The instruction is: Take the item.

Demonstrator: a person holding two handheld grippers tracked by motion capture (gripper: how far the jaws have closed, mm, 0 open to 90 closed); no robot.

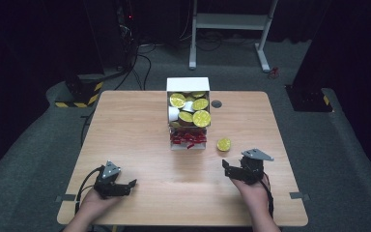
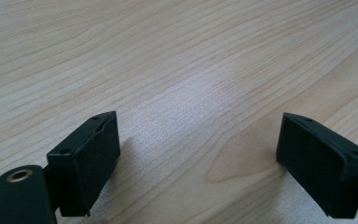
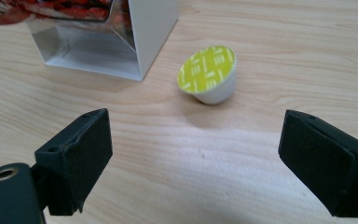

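The loose capsule (image 1: 223, 144) lies alone on the counter (image 1: 135, 145), just beside the near right corner of the white box (image 1: 188, 85). In your right gripper view the capsule (image 3: 208, 74) rests tilted on its side, its yellow-green foil lid facing up and toward you, its white cup touching the wood. It sits apart from the box wall (image 3: 151, 32), with bare counter between them.

The box stands at the middle of the far half of the counter. Its upper part holds a heap of similar capsules (image 1: 193, 108) with yellow-green lids, and its near end holds red packets (image 1: 188, 138). A small dark round fitting (image 1: 216, 104) is set in the counter just to the right of the box.

Your right tongs (image 1: 228, 166) are near the capsule but not touching it. In your right gripper view the right tongs (image 3: 193, 158) stand wide open with nothing between the 2 jaws, and the capsule lies beyond them.

Your left tongs (image 1: 129, 186) sit low at the near left part of the counter, well apart from the box and capsule. In your left gripper view the left tongs (image 2: 198, 158) are also spread open, empty, over bare wood.
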